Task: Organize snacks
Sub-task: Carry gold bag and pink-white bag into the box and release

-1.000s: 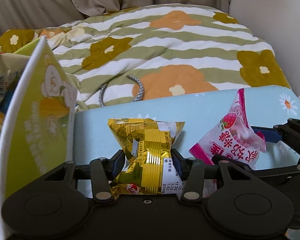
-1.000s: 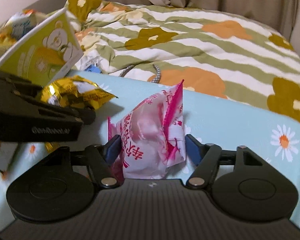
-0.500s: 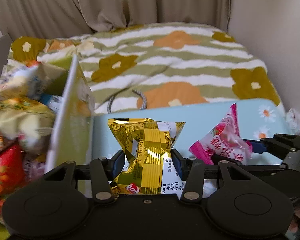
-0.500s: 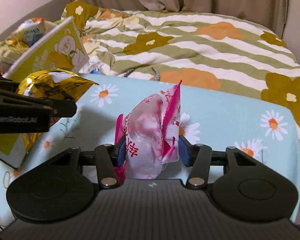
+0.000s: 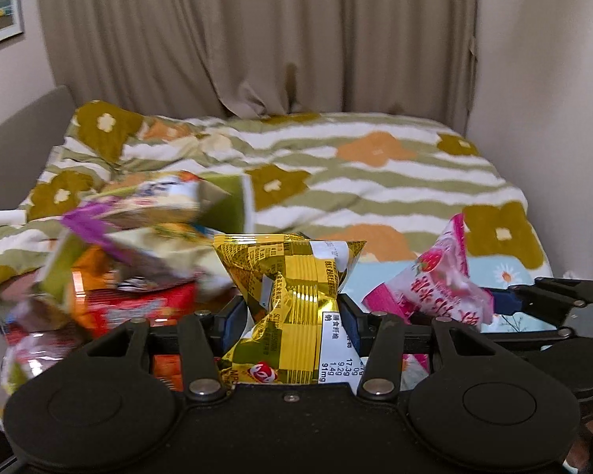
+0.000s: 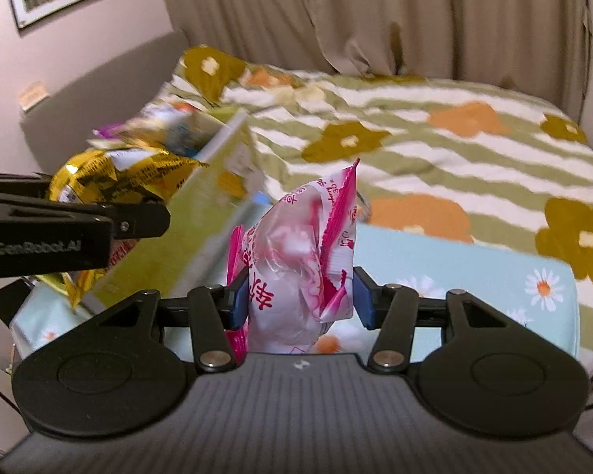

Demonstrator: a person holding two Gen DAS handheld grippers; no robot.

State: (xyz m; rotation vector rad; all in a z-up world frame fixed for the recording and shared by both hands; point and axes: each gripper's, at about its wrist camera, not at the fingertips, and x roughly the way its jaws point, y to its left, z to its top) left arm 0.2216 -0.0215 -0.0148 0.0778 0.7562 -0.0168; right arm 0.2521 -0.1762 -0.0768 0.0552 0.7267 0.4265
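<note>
My left gripper [image 5: 290, 310] is shut on a gold foil snack packet [image 5: 292, 276], pinched at its waist and held up in the air. Right of it, in the same view, hangs a pink strawberry snack packet [image 5: 439, 292]. My right gripper [image 6: 300, 298] is shut on that pink packet [image 6: 296, 260], its blue pads pressing both sides. In the right wrist view the gold packet [image 6: 118, 177] and left gripper [image 6: 150, 217] sit at the left, level with the top of a yellow-green snack box [image 6: 217, 197]. Several blurred snack packs [image 5: 130, 237] fill the box.
A light-blue table with daisy print [image 6: 474, 276] lies below both grippers. Behind it is a bed with a green-striped floral blanket [image 5: 375, 177], a beige curtain [image 5: 257, 39] and walls on both sides. A red pack [image 5: 138, 308] lies low in the box.
Both grippers have risen off the table with their packets. The right jaws have squeezed tighter on the pink packet. The box's contents now show from above at the left.
</note>
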